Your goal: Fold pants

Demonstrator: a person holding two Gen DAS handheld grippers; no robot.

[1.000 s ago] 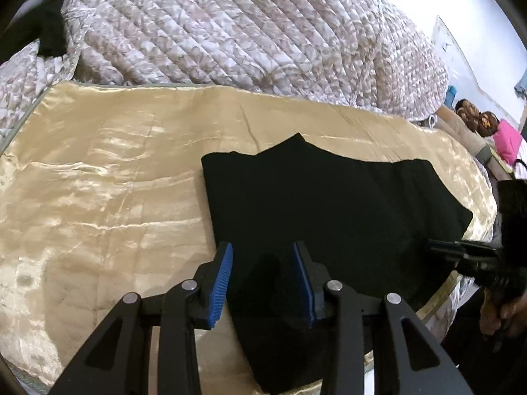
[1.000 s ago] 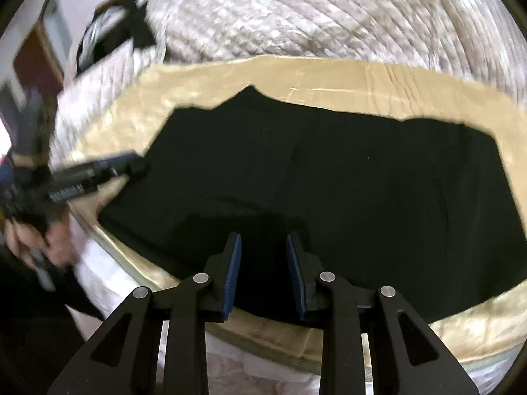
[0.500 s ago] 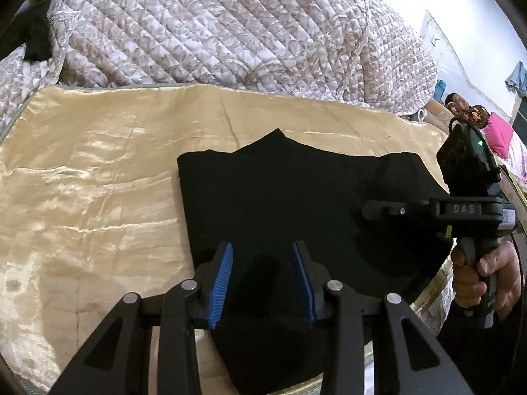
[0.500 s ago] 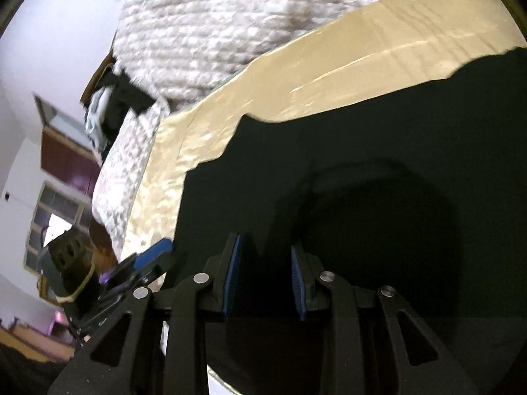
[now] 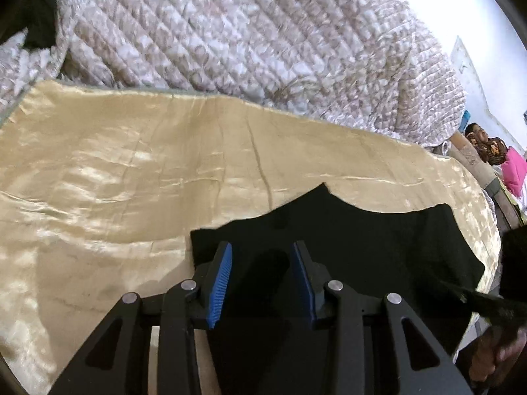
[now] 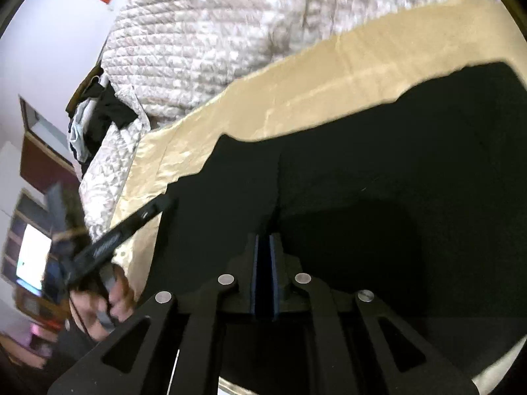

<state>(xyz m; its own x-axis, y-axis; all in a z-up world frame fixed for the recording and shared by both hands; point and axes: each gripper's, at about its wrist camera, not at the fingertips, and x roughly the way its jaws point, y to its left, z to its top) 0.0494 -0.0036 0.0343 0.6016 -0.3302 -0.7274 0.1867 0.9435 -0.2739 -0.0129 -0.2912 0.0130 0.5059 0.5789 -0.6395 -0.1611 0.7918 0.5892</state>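
Quilt: a pale quilted cover is heaped along the far side of the bed, filling the top of both wrist views.
Sheet: a shiny cream satin sheet is spread flat in front of the quilt, creased in long lines; its near edge shows at the bottom right of the right wrist view.
Pants: the black pants lie flat on the sheet near its front edge, one pointed corner jutting toward the quilt. In the left wrist view they fill the lower right, with bare sheet to their left.
Left hand: seen from the right wrist camera, the hand grips its tool's handle low at the left, beside the bed's edge. The picture is blurred there.
Left gripper: it slopes down over the left edge of the pants. The blue pads stand moderately apart with only black cloth beneath the gap; nothing is pinched. From the right wrist view its black tip reaches to the pants' left edge; whether it touches cannot be told.
Right hand: a blurred hand on a dark handle at the lower right corner of the left wrist view.
Right gripper: it slopes down over the pants, pads brought together. A ridge of black cloth runs up from the tips; whether cloth is caught between them cannot be told.
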